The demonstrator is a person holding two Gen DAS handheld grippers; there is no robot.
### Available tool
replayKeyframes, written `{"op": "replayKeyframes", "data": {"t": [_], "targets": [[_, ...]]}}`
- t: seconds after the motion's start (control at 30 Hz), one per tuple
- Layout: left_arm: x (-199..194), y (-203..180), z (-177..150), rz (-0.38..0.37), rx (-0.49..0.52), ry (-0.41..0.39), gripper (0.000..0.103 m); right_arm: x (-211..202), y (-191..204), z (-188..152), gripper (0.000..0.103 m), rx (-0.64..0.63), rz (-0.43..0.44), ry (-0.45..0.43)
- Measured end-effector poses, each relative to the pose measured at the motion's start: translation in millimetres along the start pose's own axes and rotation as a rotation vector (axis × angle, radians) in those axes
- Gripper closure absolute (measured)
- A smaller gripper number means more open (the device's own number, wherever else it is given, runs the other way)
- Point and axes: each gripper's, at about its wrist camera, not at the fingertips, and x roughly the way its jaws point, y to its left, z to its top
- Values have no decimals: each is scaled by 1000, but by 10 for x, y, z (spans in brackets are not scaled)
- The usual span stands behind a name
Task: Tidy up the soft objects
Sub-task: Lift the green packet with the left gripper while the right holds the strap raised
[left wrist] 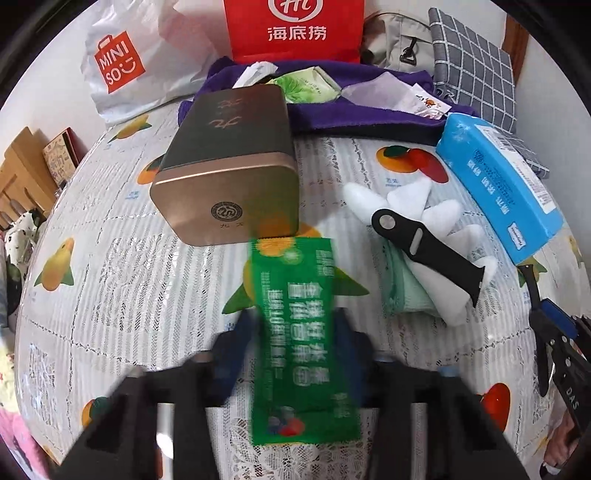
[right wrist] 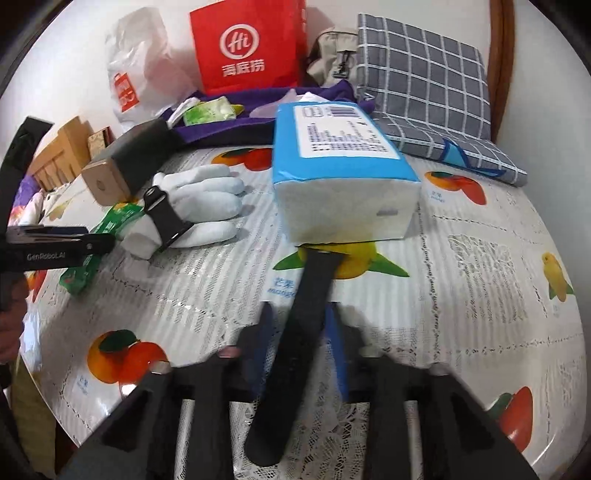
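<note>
From my left camera, the left hand-held gripper is clamped on a green sachet, its two fingers pressing the packet's long edges; the sachet hangs blurred between them, above the fruit-printed cloth of the counter. From my right camera, the right hand-held gripper pinches a black watch strap that runs lengthwise between its fingers, the far tip close to the blue tissue pack.

Just beyond the sachet in the left view stands a gold and dark tin box, lying on its side. To its right, a second black strap piece rests across a pair of white gloves, which overlap a folded pale green cloth. The tissue pack lies just beside the gloves on the right.

At the far edge of the counter, a purple towel holds a small green tissue packet and loose wrappers. Behind it lean a red paper bag and a white Miniso bag; a grey checked cushion sits at the right, against the wall, with a beige bag beside it.
</note>
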Motion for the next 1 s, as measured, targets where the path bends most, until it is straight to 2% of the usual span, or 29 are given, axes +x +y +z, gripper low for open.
{"op": "replayKeyframes", "data": {"t": [0.03,0.1,0.23,0.47,0.67,0.7,1.0], "targets": [[-7,19,4,-4,-6,7,77,-2,-8,6,81,0,4,3],[-36,60,-1,-16,-13,14,81,-11,-7,17,81,-3,2,8],[-127,172,-52,-62,-59,26,81,-114,-25,57,82,20,37,-5],[-332,252,-99,-95,-91,14,81,-86,-59,227,82,76,163,-40],[-499,264,-90,-94,-92,-11,81,-124,83,405,83,52,184,-78],[-513,265,-87,-94,-93,-13,81,-118,109,429,99,48,194,-77],[-747,314,-65,-92,-92,-59,81,-163,173,390,100,35,190,-42]]}}
